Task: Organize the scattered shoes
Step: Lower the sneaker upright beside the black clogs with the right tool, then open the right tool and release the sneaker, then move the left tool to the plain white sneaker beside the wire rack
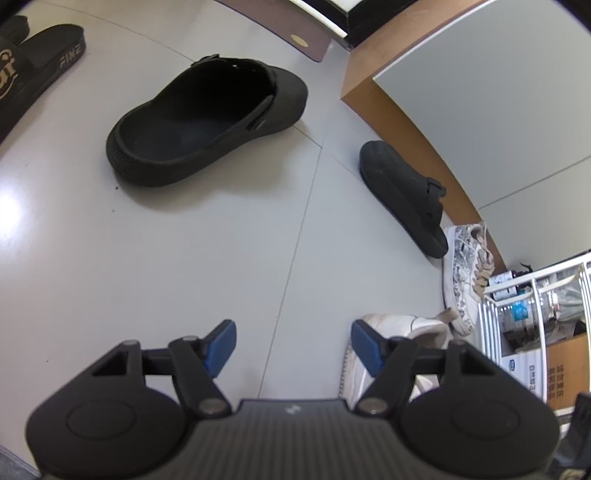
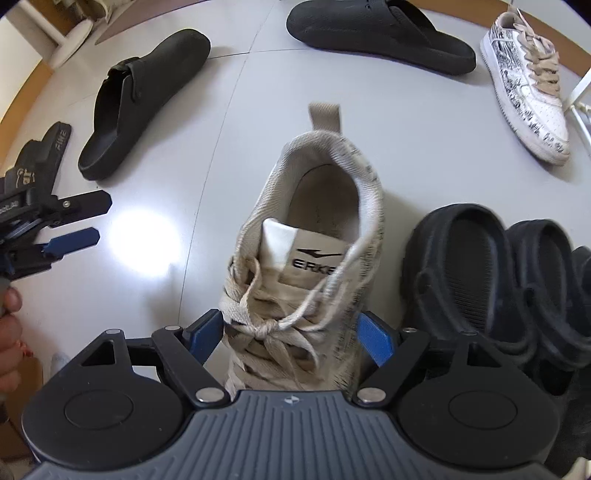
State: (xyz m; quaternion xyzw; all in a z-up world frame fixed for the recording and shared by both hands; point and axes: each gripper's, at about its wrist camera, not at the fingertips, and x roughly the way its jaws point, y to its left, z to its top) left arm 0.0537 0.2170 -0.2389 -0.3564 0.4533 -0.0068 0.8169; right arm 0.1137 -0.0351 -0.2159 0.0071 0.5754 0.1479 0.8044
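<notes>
Pale grey floor tiles (image 1: pixel 221 236) fill both wrist views, with thin grout lines and a bright glare patch.

From the left wrist camera, the left gripper (image 1: pixel 293 349) hangs above bare floor with its blue-padded fingers spread wide and nothing between them. A black clog (image 1: pixel 207 122) lies at 11 o'clock, open heel toward the camera. A second black clog (image 1: pixel 402 195) lies at 2 o'clock alongside a wooden cabinet (image 1: pixel 406 92). Just past it, at 3 o'clock, stands a white sneaker with black print (image 1: pixel 461 273), partly cut off by a white wire rack (image 1: pixel 535 295) whose contents are too blurred to read. A black slide sandal with gold lettering (image 1: pixel 40 70) is clipped by the edge at 10 o'clock. A brown mat (image 1: pixel 295 33) lies at 12 o'clock.

From the right wrist camera, the right gripper (image 2: pixel 291 332) has its blue pads on either side of a beige lace-up sneaker (image 2: pixel 317 229), at the laces; whether they press the shoe I cannot tell. Its toe is hidden below the gripper body. Two black perforated clogs (image 2: pixel 517 280) sit touching each other just beside it at 4 o'clock, partly cut off. A hand (image 2: pixel 9 325) shows at 9 o'clock.

Counted across both views: two plain black clogs, two perforated clogs, two sneakers, and one or two slides, unclear which.
</notes>
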